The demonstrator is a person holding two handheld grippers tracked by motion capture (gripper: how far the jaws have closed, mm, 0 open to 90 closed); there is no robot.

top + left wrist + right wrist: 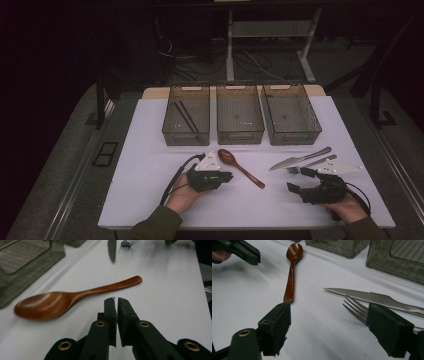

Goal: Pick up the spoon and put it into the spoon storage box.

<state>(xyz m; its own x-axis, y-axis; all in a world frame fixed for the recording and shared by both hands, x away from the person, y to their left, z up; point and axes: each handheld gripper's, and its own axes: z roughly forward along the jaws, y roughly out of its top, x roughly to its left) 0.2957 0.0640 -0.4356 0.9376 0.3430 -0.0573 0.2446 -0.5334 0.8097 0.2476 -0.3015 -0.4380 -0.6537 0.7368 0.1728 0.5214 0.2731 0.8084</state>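
A brown wooden spoon (240,166) lies on the white table, bowl toward the bins. My left gripper (230,176) rests just left of its handle. In the left gripper view the jaws (116,300) stand shut with nothing between them, and the spoon (57,301) lies just beyond the tips. A steel knife (299,158) and fork (305,166) lie at the right. My right gripper (296,180) is open just in front of them. In the right gripper view (329,308) the fork tines (355,307) lie by the right jaw and the spoon handle's end (288,296) by the left one.
Three clear mesh-walled bins stand in a row at the back: left (185,137), middle (240,136), right (295,137). The left one holds dark chopsticks (186,116). The white table top (145,160) ends close behind my hands.
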